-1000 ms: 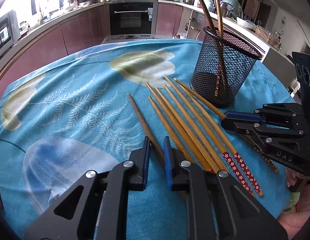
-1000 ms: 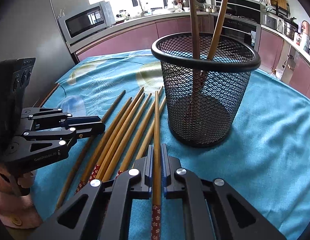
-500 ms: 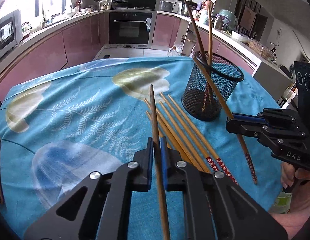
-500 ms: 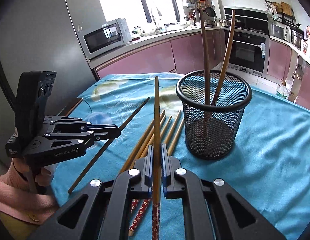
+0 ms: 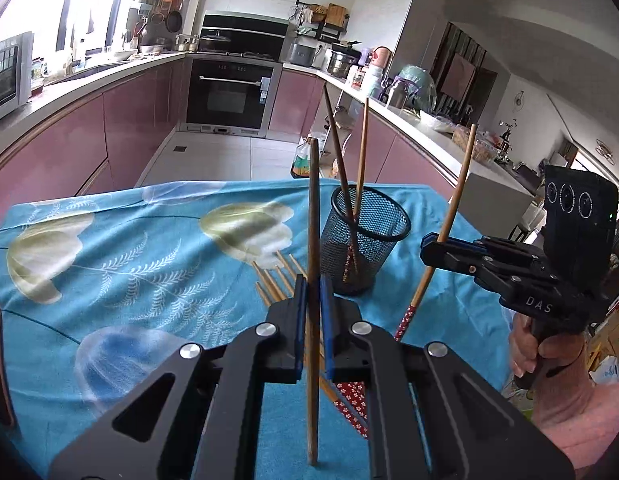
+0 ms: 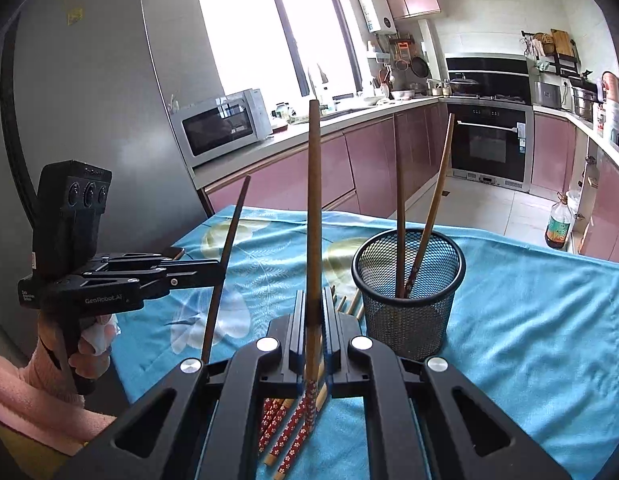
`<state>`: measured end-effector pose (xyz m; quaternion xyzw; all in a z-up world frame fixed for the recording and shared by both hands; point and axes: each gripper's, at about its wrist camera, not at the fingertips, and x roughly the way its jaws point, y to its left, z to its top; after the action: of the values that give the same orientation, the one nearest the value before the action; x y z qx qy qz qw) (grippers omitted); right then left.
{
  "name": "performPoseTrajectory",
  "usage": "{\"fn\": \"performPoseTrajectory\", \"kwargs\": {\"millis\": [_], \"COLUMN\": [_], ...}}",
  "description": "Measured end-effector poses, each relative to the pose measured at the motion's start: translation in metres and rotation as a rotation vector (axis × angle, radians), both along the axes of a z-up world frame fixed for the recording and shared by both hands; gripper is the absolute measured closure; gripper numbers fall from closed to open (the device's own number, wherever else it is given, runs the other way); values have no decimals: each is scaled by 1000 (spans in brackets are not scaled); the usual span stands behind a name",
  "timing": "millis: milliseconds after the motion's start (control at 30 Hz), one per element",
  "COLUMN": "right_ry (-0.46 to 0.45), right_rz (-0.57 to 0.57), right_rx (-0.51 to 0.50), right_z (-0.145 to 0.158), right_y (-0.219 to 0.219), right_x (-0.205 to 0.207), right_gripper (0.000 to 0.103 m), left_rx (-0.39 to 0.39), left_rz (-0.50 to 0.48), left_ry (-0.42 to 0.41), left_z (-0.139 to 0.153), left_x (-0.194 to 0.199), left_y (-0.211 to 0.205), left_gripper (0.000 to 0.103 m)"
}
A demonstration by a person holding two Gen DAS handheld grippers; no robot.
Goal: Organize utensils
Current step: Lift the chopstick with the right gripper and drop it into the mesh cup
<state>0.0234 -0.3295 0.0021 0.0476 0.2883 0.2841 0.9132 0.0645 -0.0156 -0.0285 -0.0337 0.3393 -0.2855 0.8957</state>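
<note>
Left gripper [image 5: 312,308] clamps a plain dark wooden chopstick [image 5: 313,240]; right gripper [image 6: 314,320] clamps a floral-tipped bamboo chopstick [image 6: 314,216]. At centre right stands a cylindrical black wire-mesh holder [image 6: 409,280].

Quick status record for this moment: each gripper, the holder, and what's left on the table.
left gripper: shut on a dark brown chopstick, held near upright
right gripper: shut on a chopstick with red floral end, held near upright
mesh holder: upright on the blue tablecloth, two chopsticks inside
loose chopsticks: several lying on the cloth beside the holder
held chopsticks: not yet in the holder
</note>
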Motion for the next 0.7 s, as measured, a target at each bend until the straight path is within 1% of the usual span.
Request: {"fn": "performPoseTrajectory", "kwargs": {"millis": [233, 467, 700], "right_ry": [-43, -74, -96], "right_rz": [-14, -22, -39], "right_rx": [30, 50, 55], "right_z": [17, 31, 43], "right_y": [-6, -12, -18], "right_x": [2, 5, 9], "right_gripper": [97, 97, 97], "left_rx": [-51, -117, -165], "left_rz": [-26, -39, -42], "left_ry": [-32, -86, -131], "left_z": [20, 47, 73], "left_x": [-8, -14, -7], "left_y": [5, 11, 6], "left_gripper": [96, 96, 96]}}
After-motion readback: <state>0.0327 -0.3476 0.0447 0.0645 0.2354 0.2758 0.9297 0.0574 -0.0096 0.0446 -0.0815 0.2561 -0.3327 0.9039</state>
